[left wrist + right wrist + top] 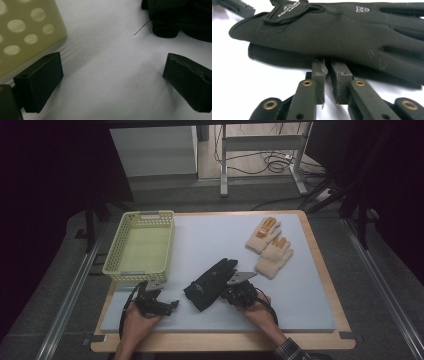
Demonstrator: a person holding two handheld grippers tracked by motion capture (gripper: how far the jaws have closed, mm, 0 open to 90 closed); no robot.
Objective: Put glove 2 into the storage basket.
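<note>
Gloves of black fabric [211, 283], a pair stacked one on the other, lie on the pale mat [310, 310] near the front middle of the counter [327, 270], not yet lifted. The right hand-held gripper [235, 292] sits just at their edge; in its own view the jaws stand narrow, a thin gap between the pads [319, 72], which reach the gloves' edge [332, 32] without pressing any fabric. The left hand-held gripper [167, 306] rests wide apart on bare mat, between the gloves and the yellow-green basket [116, 268], holding nothing. Judging by this, the pick-up is hardly begun, and the tan gloves [268, 247] farther back are untouched. The high view alone gives the basket's bare inside; the right gripper view alone reveals the white logo and wrist strap.
</note>
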